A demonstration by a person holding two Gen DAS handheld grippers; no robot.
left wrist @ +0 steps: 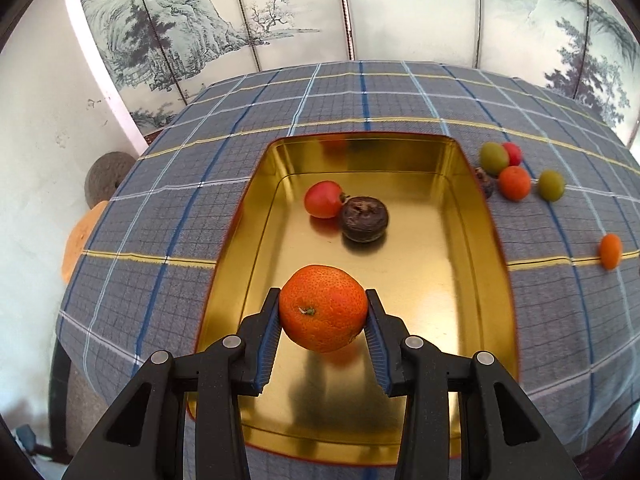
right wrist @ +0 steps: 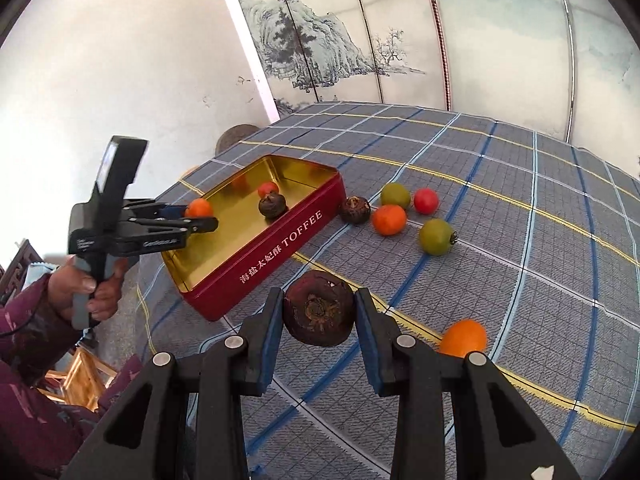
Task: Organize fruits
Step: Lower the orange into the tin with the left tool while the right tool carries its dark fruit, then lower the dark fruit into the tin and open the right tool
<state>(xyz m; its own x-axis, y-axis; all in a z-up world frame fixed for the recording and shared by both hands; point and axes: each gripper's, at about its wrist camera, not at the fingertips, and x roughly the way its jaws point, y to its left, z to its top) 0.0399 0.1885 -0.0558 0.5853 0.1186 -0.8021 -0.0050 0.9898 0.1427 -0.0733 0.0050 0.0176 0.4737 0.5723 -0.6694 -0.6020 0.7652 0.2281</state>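
My left gripper [left wrist: 323,312] is shut on an orange tangerine [left wrist: 323,308] and holds it above the near part of the gold-lined toffee tin [left wrist: 472,280]. A red fruit [left wrist: 323,199] and a dark brown fruit [left wrist: 363,219] lie in the tin. My right gripper [right wrist: 319,312] is shut on a dark brown fruit [right wrist: 319,314], held above the cloth near the tin's red side [right wrist: 280,252]. The left gripper [right wrist: 200,216] with its tangerine [right wrist: 199,208] also shows in the right wrist view.
Loose fruits lie on the checked cloth right of the tin: a brown one [right wrist: 354,209], an orange one [right wrist: 389,219], two green ones [right wrist: 395,195] [right wrist: 437,236], a red one [right wrist: 425,200], and an orange one [right wrist: 464,338] near my right gripper. The table edge runs along the left.
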